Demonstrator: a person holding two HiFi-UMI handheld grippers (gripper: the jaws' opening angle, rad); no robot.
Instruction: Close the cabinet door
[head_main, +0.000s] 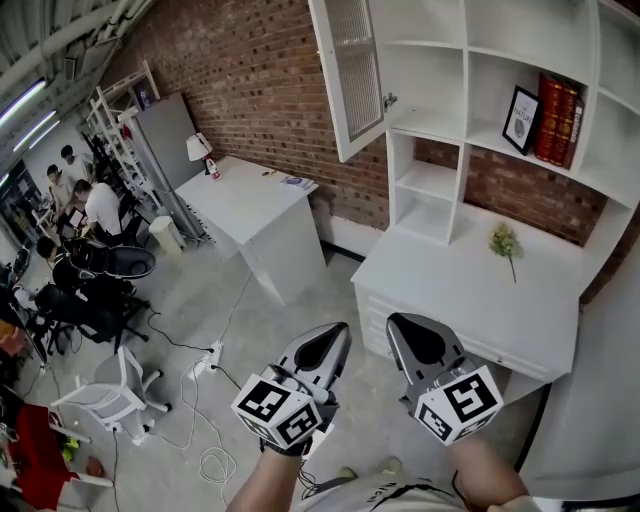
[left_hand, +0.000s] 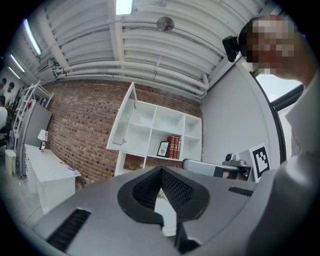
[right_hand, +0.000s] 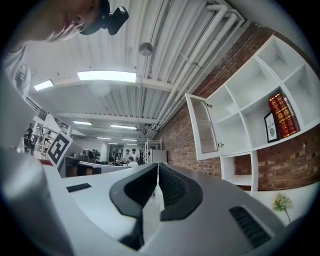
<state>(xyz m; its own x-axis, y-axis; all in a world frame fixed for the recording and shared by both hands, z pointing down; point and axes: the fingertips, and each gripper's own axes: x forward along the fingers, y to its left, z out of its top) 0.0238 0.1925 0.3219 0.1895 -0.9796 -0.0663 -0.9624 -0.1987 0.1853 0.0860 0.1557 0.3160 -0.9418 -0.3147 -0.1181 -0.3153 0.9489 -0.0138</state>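
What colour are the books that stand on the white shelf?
The books are dark red with gold marks; the head view shows them best.

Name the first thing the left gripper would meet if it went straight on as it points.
Probably the white shelf unit; the left gripper aims at its lower shelves, right of the open cabinet door. Depth is unclear.

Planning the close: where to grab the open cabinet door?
Probably pinch the cabinet door by its free edge, left in the head view, from in front: it hinges at the shelf unit and stands swung out, exposing that thin edge.
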